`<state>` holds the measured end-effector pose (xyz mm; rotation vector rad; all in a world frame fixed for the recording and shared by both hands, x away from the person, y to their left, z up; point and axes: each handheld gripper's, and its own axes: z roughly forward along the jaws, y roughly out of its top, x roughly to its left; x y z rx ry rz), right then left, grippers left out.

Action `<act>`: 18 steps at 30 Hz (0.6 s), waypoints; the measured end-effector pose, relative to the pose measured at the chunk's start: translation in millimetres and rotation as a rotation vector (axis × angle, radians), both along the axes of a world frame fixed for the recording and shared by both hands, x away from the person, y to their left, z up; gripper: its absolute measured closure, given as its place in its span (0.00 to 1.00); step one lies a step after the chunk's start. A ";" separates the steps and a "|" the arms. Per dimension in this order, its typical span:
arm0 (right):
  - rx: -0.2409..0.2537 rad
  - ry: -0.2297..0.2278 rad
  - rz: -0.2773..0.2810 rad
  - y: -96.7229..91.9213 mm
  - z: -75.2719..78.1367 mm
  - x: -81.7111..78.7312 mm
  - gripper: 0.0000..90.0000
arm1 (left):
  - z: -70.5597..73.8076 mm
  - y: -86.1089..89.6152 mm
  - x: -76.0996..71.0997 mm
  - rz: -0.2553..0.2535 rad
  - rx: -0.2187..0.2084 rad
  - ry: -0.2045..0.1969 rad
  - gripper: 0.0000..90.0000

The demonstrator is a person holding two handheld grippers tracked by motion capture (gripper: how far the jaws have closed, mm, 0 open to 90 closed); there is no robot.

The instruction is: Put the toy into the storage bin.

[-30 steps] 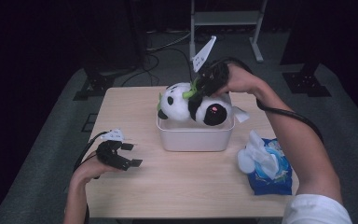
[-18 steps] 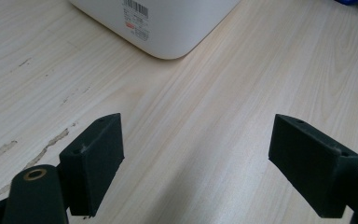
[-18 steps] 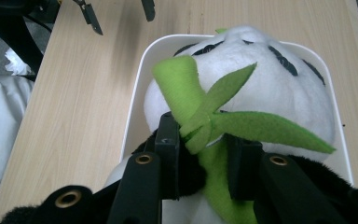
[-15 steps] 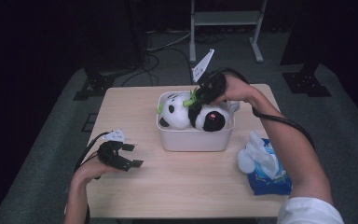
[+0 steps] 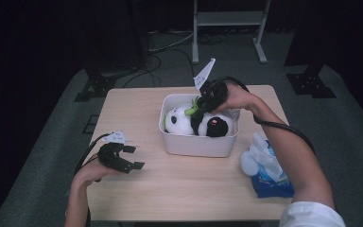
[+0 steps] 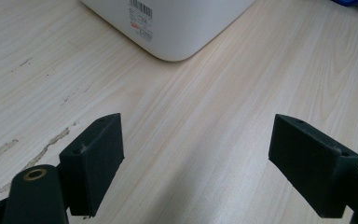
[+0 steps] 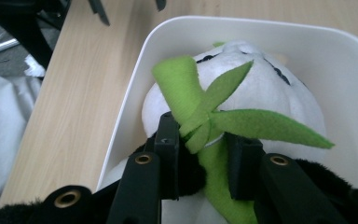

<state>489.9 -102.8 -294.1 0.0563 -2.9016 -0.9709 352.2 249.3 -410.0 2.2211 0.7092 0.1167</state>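
The right gripper (image 5: 203,101) is clenched on the plush panda (image 5: 196,122): in the right gripper view its two black jaws stand close together, pinching the green felt stalk at the panda's neck, with the green leaves (image 7: 223,105) fanning out just above and beyond the jaw tips. Black fur bulges on either side of the jaws. The panda lies inside the white bin (image 5: 170,142), directly under and ahead of these jaws. Its long axis runs along the bin's length; from the high view the white head lies to the left and the black body to the right, and in the right gripper view the head points away from the jaws, toward the bin's far wall.

The left gripper (image 5: 131,158) is released and holds nothing. In the left gripper view its jaws stand wide apart, with bare wooden table (image 6: 205,121) between them and only the table beneath the pads. The bin's rounded corner sits well ahead of these jaws, a little to their left, and carries a small sticker (image 6: 141,18) with a barcode and a red mark; the print is too small to read.

A blue and white soft toy (image 5: 267,165) lies on the table on the right hand's side, apart from both sets of jaws.
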 end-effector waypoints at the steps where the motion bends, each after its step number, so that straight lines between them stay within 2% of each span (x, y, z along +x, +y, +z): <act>1: -0.005 -0.001 0.006 0.7 -1.8 -1.4 0.77 | 0.2 0.2 -0.1 0.002 0.001 -0.001 0.19; 8: -0.028 0.026 0.045 0.7 -11.5 -16.2 0.76 | 0.3 -0.2 0.1 -0.001 0.001 -0.002 0.19; 18: -0.024 0.043 0.096 -1.7 -18.0 -34.9 0.76 | 1.3 -1.1 -0.6 -0.002 0.000 -0.004 0.18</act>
